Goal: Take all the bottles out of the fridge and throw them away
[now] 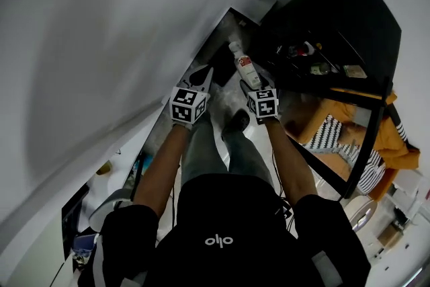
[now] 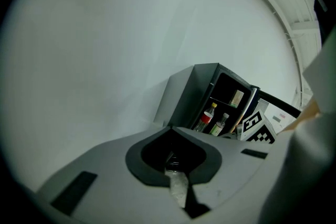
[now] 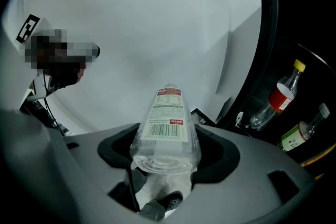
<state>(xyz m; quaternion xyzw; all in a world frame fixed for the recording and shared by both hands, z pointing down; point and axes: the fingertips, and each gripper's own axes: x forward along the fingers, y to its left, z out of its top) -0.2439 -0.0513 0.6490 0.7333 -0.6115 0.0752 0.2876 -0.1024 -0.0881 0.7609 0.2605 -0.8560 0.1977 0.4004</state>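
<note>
In the head view my right gripper (image 1: 259, 85) is shut on a clear bottle (image 1: 244, 66) with a red label, its white cap pointing away from me. The right gripper view shows this bottle (image 3: 167, 122) lying lengthwise between the jaws of that gripper (image 3: 167, 150). My left gripper (image 1: 201, 80) hangs beside it, shut and empty; its jaws (image 2: 172, 136) meet with nothing between them. The small black fridge (image 2: 195, 93) stands open ahead. Inside stand a red-labelled bottle with a yellow cap (image 2: 208, 115) (image 3: 281, 96) and a green-labelled bottle (image 2: 220, 124) (image 3: 303, 131).
A white wall (image 1: 101, 44) runs along the left. A small carton (image 2: 237, 97) sits on the fridge's upper shelf. Orange cloth (image 1: 396, 138) and striped fabric (image 1: 329, 134) lie at the right. The person's shoe (image 1: 236, 120) is on the floor below the grippers.
</note>
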